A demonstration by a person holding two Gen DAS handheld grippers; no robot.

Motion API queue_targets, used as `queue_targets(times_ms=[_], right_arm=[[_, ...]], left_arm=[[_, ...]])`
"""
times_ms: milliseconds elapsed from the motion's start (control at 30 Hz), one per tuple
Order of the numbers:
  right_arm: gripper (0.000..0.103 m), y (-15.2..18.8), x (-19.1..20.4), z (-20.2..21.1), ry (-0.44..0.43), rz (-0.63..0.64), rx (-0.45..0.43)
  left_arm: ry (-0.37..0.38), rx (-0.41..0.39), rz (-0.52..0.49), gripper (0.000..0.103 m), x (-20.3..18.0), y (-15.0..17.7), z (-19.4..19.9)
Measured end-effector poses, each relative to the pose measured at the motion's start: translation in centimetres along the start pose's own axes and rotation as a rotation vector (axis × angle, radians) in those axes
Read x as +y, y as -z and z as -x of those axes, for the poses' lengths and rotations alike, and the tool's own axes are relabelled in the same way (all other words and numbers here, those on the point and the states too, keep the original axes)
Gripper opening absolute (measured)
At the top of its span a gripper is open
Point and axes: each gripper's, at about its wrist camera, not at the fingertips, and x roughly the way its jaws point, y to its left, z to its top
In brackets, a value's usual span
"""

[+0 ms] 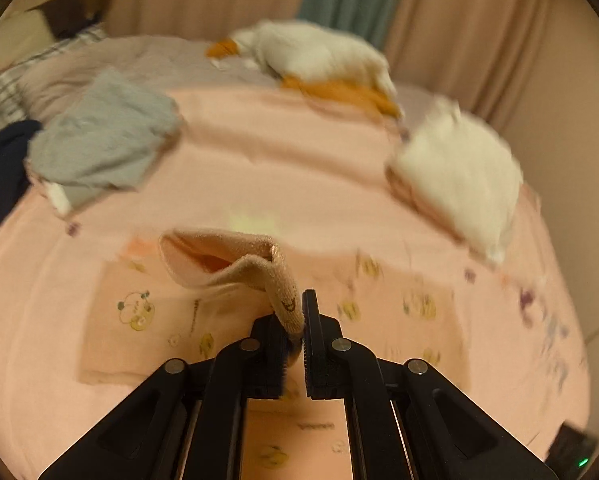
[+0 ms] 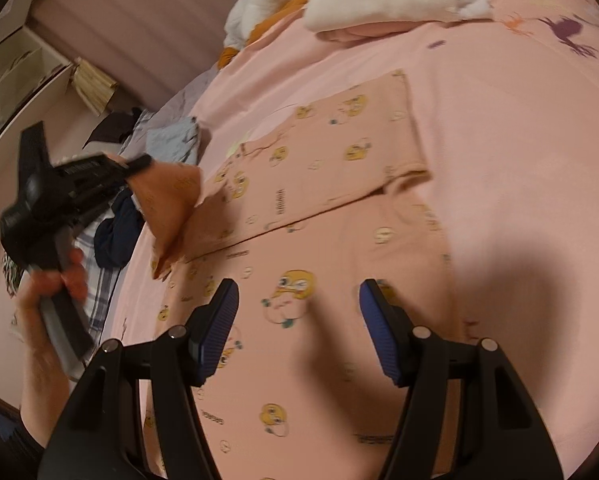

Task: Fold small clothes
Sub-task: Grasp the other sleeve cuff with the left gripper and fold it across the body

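— Can any writing be read?

— Small dark printed words are seen scattered among the yellow cartoon faces on the peach garment, but they are blurred and cannot be made out.

— And on the pink bedsheet?

— Purple printed marks are seen near its far edge; nothing there can be read either. No brand or number is legible.

Peach garment, yellow cartoon print; pink bedsheet.

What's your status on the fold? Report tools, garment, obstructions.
Left tool shut on pink printed garment, corner lifted. Right tool open above garment, holding nothing. Folded white pile and grey cloth lie apart from it.
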Motion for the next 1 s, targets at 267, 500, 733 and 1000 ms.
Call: queue_targets(times_ms=[267,500,733,1000], right_arm=[[0.065,-0.4,-1.3,0.3,0.002,-0.054,-0.007],[0.067,-2.5,1.2,-0.8,-0.022,-0.008,-0.018],[0.067,-5.5,4.8,-6.9,0.032,0.099,0.063],[0.034,-6.8,6.2,-12.8,0.193,0.196,0.115]], left_arm=[[0.047,0.198,-0.076,0.045,-2.7,5.2,-4.1],[0.084,0.159,-0.068,0.072,0.8,7.3,-0.1],[0.032,0.127,0.08,0.072,7.4,8.4,2.4],[0.001,0.107,0.222,0.072,13.2,9.6,4.4]])
